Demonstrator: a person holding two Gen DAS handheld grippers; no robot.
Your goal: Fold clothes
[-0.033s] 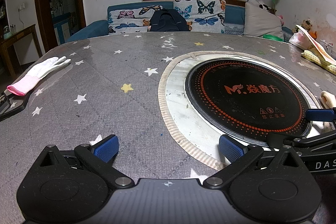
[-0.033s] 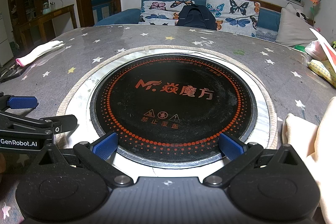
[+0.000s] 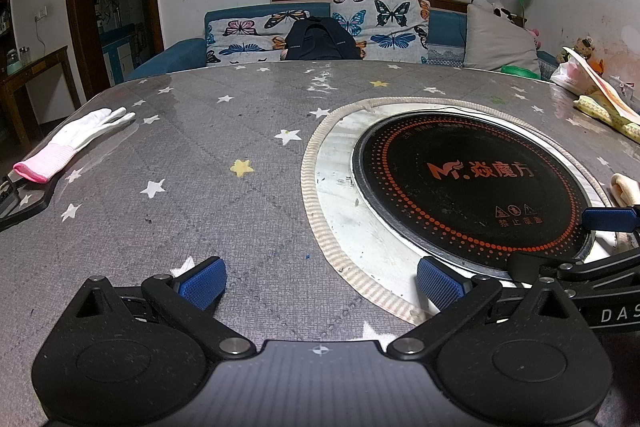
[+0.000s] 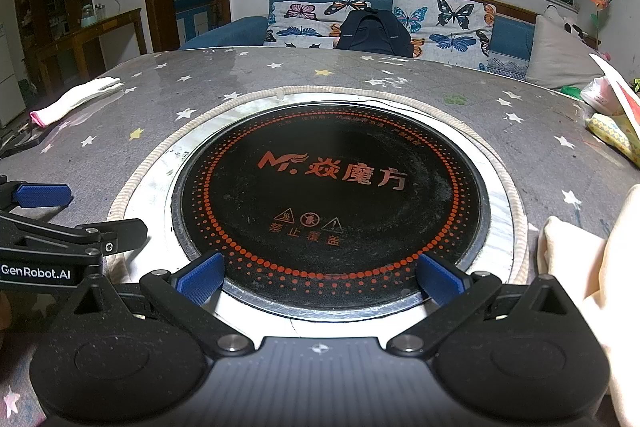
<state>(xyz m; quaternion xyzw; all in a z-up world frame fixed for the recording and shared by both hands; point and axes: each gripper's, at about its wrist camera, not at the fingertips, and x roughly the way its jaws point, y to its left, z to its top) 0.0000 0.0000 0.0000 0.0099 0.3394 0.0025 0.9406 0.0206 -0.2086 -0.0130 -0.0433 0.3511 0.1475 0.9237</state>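
Note:
A cream garment (image 4: 592,291) lies bunched at the table's right edge, beside my right gripper (image 4: 320,281); a small fold of it (image 3: 624,187) shows at the right edge of the left wrist view. My right gripper is open and empty, low over the black round cooktop (image 4: 328,203). My left gripper (image 3: 320,281) is open and empty over the grey star-print tablecloth (image 3: 200,187), left of the cooktop (image 3: 468,187). Each gripper shows in the other's view: the right one (image 3: 592,255), the left one (image 4: 60,223).
A white glove with a pink cuff (image 3: 68,143) lies at the table's left edge. Bags and a patterned cloth (image 3: 600,107) sit at the far right. A butterfly-print sofa (image 3: 320,27) with a dark backpack (image 3: 320,41) stands behind the table.

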